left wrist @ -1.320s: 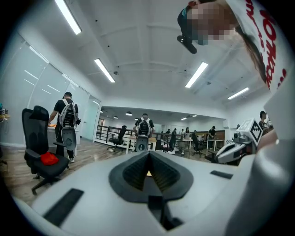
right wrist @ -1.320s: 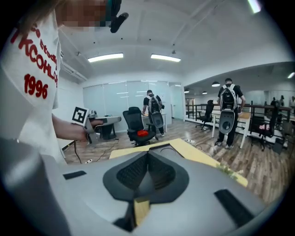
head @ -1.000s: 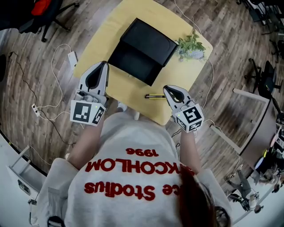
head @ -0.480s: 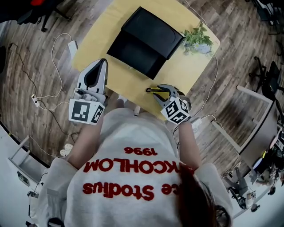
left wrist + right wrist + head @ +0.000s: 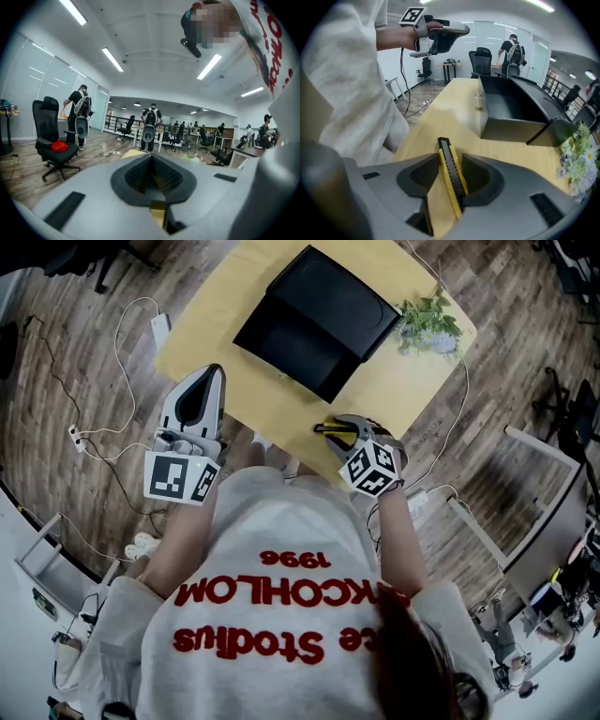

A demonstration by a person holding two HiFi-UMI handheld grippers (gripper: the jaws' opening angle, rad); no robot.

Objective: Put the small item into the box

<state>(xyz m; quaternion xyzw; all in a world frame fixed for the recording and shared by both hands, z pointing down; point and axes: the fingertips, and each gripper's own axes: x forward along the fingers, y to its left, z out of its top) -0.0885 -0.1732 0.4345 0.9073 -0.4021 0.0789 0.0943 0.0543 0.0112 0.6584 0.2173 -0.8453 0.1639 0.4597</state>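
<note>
Tabletop [image 5: 398, 390] of yellow wood (black box [image 5: 319, 320] on it) over plank floor [image 5: 511, 362].

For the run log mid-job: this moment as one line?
right gripper: jaws just opened, utility knife between them on table | left gripper: jaws shut | box: open

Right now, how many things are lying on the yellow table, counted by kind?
black box: 1
yellow utility knife: 1
little plant: 1
Total: 3
</note>
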